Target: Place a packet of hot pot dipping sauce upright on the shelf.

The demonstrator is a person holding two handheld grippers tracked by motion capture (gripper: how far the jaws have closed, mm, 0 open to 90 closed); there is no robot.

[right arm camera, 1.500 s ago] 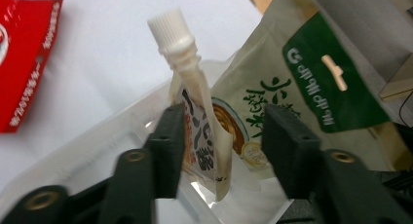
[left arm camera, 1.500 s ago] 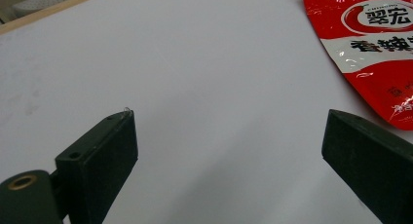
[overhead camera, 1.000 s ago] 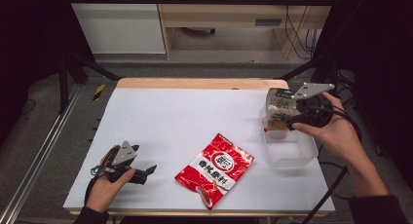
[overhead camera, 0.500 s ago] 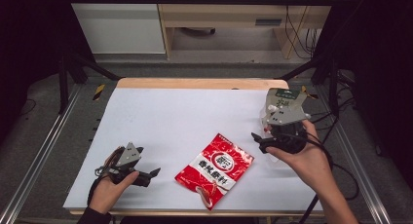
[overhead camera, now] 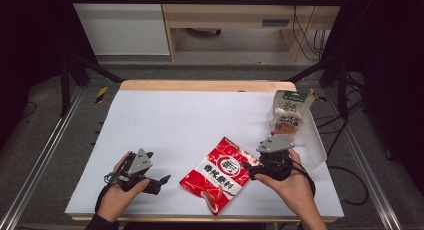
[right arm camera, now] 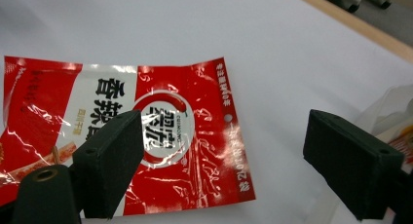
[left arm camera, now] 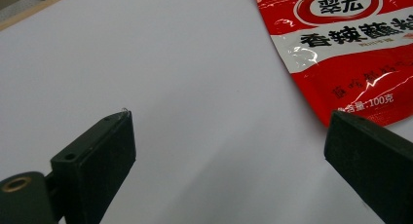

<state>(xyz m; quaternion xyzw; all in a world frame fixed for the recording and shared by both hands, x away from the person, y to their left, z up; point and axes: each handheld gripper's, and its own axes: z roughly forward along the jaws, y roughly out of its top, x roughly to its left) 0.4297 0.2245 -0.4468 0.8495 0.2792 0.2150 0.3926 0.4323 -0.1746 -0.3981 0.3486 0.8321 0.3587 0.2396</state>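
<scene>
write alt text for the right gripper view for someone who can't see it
The right gripper is open, its two black fingers spread wide above a red packet lying flat on the white table. The left finger overlaps the packet's round logo; the right one is off its edge, near a clear container at the frame's right side.

red sachet | glossy, apparently sealed | flat, near table's front edge
</scene>
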